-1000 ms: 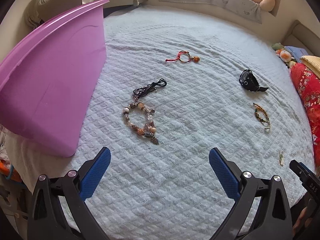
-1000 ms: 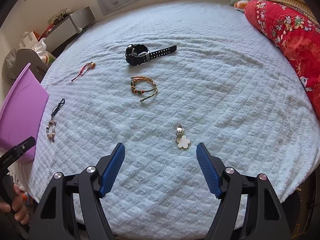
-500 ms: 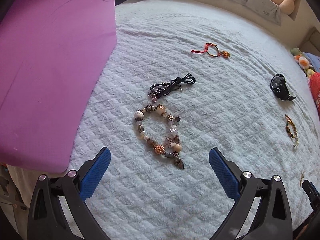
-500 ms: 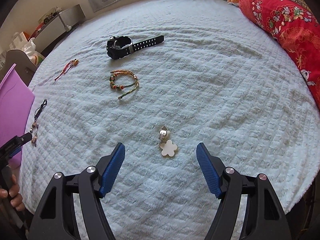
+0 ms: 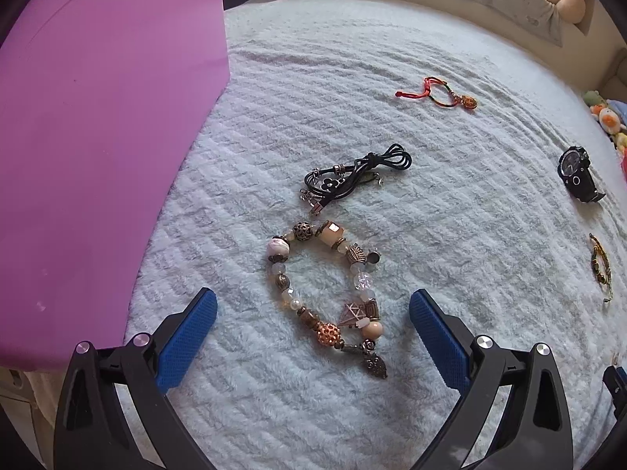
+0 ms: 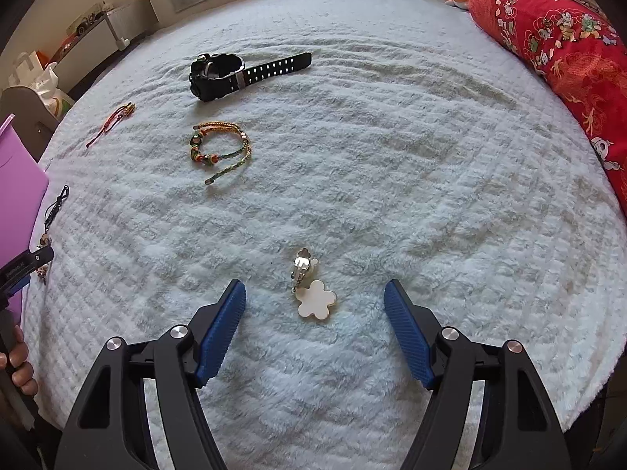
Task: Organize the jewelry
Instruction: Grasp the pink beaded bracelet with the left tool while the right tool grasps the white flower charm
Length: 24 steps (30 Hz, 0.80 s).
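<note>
The left gripper (image 5: 312,315) hangs with jaws released, spread either side of the chunky beaded charm bracelet (image 5: 328,297) lying on the pale quilted bed cover (image 5: 450,180). Just beyond it lies a black cord bracelet (image 5: 354,178), and a large purple plastic bin (image 5: 90,149) stands to the left. The right gripper (image 6: 314,305) is also released, flanking a cream flower-shaped clip earring (image 6: 311,288). Farther off lie a woven green-and-orange bracelet (image 6: 219,149) and a black wristwatch (image 6: 235,72).

White quilted bed (image 6: 392,156) carries bracelets (image 5: 325,297), watch (image 6: 219,72), earring (image 6: 311,290).
</note>
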Each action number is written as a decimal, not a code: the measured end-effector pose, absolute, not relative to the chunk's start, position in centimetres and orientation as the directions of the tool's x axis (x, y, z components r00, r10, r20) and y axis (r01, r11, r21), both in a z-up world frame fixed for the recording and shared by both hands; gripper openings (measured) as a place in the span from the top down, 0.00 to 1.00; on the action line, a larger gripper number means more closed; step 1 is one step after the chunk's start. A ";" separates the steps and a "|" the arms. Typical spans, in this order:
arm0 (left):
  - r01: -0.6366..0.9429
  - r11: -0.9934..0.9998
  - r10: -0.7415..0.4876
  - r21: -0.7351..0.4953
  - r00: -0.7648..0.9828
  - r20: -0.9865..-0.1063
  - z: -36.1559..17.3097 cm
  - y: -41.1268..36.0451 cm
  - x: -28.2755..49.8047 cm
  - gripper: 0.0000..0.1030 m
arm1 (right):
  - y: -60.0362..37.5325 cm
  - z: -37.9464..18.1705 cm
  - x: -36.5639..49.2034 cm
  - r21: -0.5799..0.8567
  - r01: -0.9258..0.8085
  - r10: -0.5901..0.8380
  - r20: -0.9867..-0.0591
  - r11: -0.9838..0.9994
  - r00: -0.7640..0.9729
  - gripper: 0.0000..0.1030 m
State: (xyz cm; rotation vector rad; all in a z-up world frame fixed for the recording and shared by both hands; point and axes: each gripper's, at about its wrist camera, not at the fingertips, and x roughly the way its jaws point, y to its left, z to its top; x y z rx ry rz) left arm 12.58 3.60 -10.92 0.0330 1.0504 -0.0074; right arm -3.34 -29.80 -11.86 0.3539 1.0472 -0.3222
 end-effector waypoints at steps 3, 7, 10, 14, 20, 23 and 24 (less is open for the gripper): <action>0.024 0.999 0.014 0.029 0.500 -0.866 -11.0 3.5 12.7 0.06 | -29.7 -12.0 -3.1 0.116 0.419 -0.101 -0.881 0.901 0.462 0.32; 0.026 0.999 0.016 0.033 0.496 -0.868 -11.3 3.4 13.2 0.06 | -29.6 -12.2 -2.9 0.100 0.419 -0.118 -0.878 0.902 0.464 0.32; 0.021 0.999 0.016 0.030 0.497 -0.867 -11.5 3.5 13.5 0.05 | -29.3 -12.4 -2.7 0.078 0.417 -0.137 -0.876 0.906 0.462 0.32; 0.018 0.999 0.020 0.033 0.508 -0.861 -11.7 3.4 13.4 0.05 | -28.8 -12.5 -2.9 0.055 0.422 -0.164 -0.870 0.905 0.465 0.32; 0.006 0.999 0.026 0.034 0.522 -0.852 -11.9 3.4 13.7 0.05 | -28.5 -12.5 -2.9 0.031 0.421 -0.186 -0.865 0.906 0.465 0.32; 0.001 0.999 0.028 0.034 0.526 -0.850 -11.9 3.3 13.8 0.08 | -28.3 -12.5 -3.1 0.029 0.428 -0.194 -0.862 0.903 0.468 0.32; 0.002 0.999 0.026 0.032 0.527 -0.849 -11.8 3.3 13.7 0.12 | -28.2 -12.5 -3.1 0.024 0.428 -0.199 -0.861 0.903 0.468 0.32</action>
